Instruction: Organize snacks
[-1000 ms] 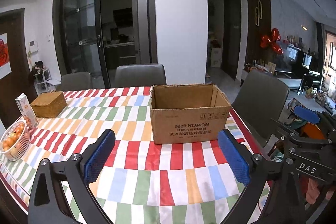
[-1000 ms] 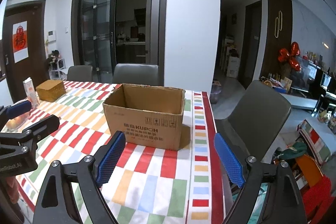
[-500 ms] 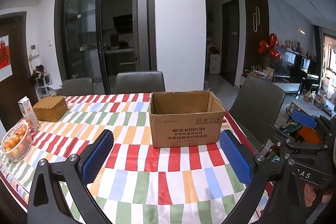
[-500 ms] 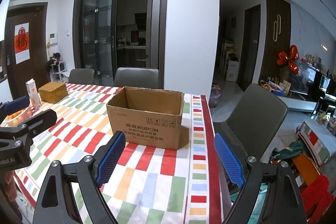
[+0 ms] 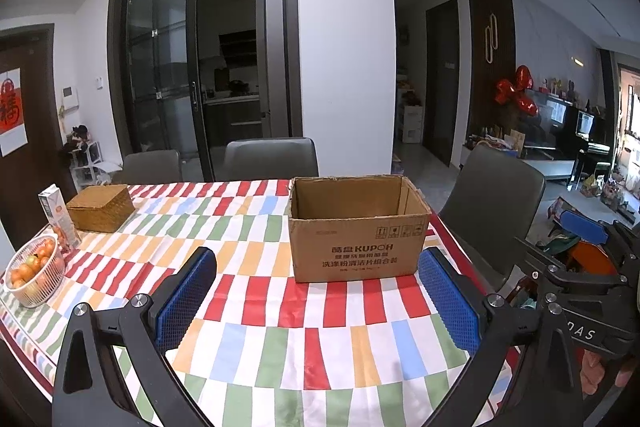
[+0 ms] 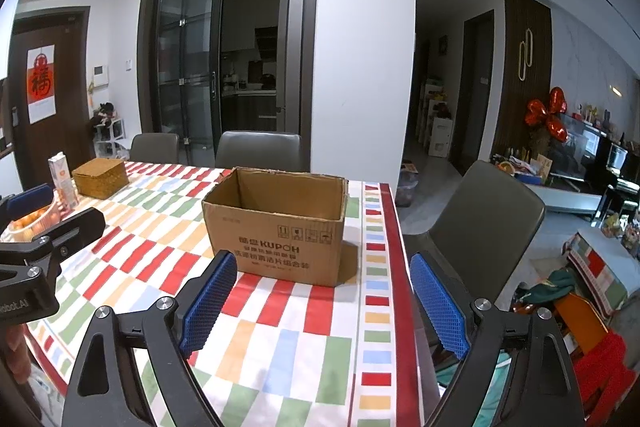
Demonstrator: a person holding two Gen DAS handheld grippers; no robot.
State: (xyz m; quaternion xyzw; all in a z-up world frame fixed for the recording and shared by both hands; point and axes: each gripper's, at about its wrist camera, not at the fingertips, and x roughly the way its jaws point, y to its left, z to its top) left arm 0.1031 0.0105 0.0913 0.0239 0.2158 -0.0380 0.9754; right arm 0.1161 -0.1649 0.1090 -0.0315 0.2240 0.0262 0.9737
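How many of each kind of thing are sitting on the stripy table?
Cardboard box: 1
Wicker box: 1
Carton: 1
Fruit basket: 1
Total: 4

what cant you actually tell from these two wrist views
- Floor of the cardboard box: hidden by its front wall in both wrist views, so any contents are unknown.
- Inside of the wicker box: lid shut.
- Print on the carton: too small, left wrist view.
- Fruit basket: mostly behind the left gripper in the right wrist view.
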